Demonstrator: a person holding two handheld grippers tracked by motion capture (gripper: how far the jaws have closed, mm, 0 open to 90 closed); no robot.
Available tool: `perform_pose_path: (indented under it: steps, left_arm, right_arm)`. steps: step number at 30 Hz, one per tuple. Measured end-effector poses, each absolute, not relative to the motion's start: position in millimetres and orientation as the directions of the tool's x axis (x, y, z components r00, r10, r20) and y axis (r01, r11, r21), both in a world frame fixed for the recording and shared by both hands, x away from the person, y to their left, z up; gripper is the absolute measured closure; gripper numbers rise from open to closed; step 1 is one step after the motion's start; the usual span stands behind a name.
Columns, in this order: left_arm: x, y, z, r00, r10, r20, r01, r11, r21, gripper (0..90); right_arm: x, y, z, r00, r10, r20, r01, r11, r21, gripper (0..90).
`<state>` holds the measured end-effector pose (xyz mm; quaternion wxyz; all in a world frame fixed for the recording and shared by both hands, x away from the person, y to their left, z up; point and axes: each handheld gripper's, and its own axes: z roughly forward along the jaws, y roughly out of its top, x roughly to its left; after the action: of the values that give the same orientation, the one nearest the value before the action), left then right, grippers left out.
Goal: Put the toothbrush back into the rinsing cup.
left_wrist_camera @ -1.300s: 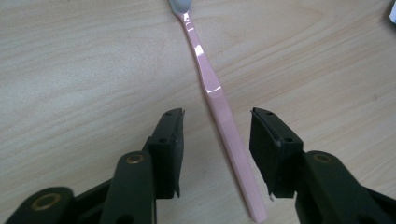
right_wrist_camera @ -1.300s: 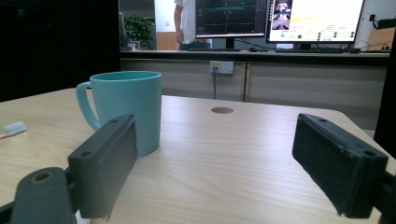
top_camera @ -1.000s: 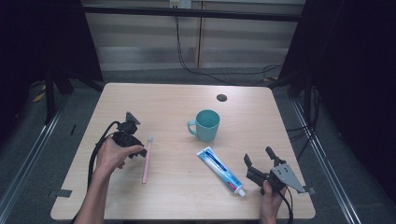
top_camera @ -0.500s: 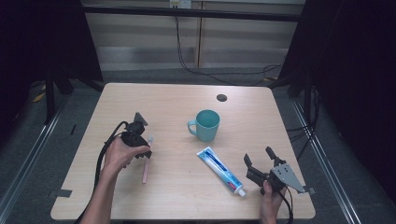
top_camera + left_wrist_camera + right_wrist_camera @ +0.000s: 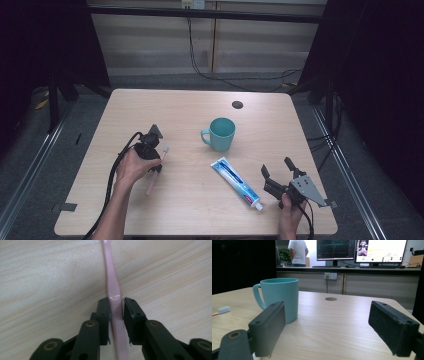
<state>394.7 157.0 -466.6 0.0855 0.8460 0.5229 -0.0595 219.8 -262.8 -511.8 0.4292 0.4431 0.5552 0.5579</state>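
Toothbrush (image 5: 113, 291) between tilted-down left tongs (image 5: 116, 311)

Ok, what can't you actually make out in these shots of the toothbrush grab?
- Toothbrush: the left gripper view cuts off both its ends.
- Left gripper: in the high view the hand hides its jaws.
- Toothpaste tube: print too small in the high view.
- Mug: its inside is hidden behind its own wall in the right gripper view.
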Motion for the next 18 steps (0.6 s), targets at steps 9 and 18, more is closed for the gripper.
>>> perform_pose_path:
  steps: [9, 18]
  left_arm:
    - [394.9, 155.0, -466.1, 0.49, 0.856, -0.167, 0.872, -0.485, 0.072, 79.3]
    - [394.5, 157.7, -466.2, 0.499, 0.848, -0.178, 0.867, -0.493, 0.08, 79.6]
  right_arm:
    - [219.9, -262.8, -511.7, -0.239, 0.971, 0.018, 0.014, -0.015, 1.0, 13.6]
    - [219.8, -262.8, -511.8, -0.239, 0.971, 0.018, 0.013, -0.015, 1.0, 13.6]
